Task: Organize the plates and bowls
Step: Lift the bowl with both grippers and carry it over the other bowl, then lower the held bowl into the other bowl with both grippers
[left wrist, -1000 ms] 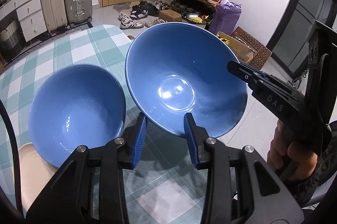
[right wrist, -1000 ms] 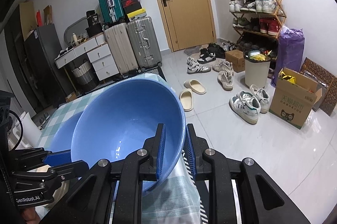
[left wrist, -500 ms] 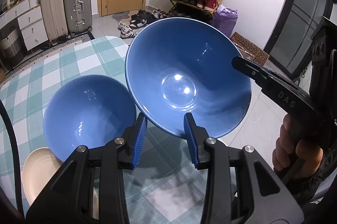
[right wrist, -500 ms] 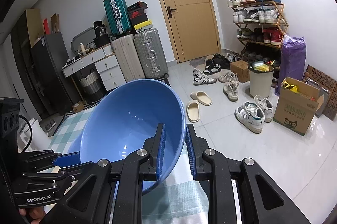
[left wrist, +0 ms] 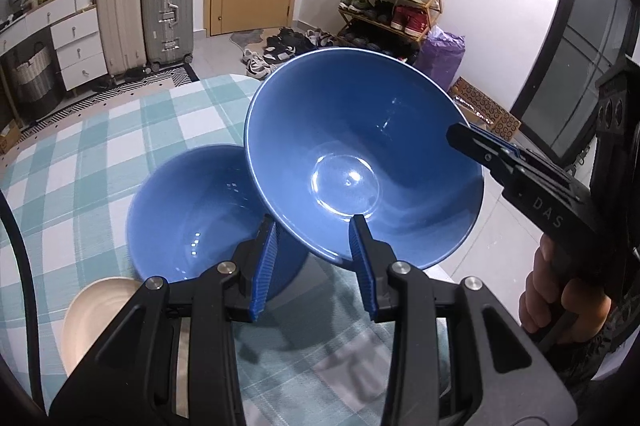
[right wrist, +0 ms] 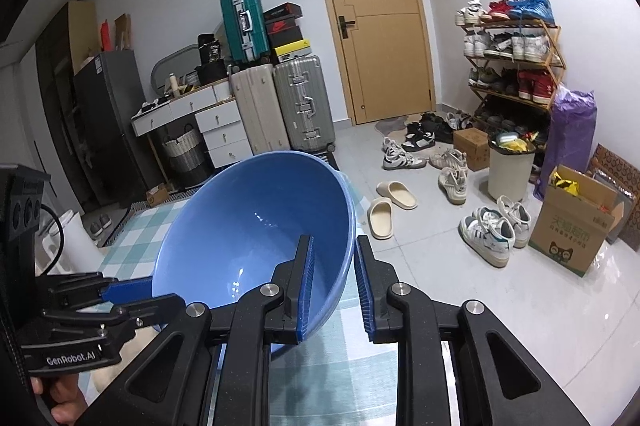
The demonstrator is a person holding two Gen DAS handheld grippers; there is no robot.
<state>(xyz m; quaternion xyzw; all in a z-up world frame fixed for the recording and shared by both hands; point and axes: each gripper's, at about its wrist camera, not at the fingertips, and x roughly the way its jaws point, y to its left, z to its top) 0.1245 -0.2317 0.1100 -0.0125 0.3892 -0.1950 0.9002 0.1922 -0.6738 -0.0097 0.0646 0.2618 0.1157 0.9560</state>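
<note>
The large blue bowl (left wrist: 360, 161) hangs tilted above the checked table (left wrist: 92, 145), pinched at 2 spots on its rim: the left gripper (left wrist: 312, 258) holds the near edge at 6 o'clock, the right gripper (right wrist: 332, 282) clamps narrowly on the edge at 3 o'clock. If either hand pulls out of step, the glazed rim could slide from the pads and the bowl drop onto the smaller blue bowl (left wrist: 200, 222) sitting at its 8 o'clock, chipping both. How firmly the left pads bite is hard to judge. The bowl is glossy, deep, flared and empty. A cream plate (left wrist: 100, 314) lies at 7 o'clock.
</note>
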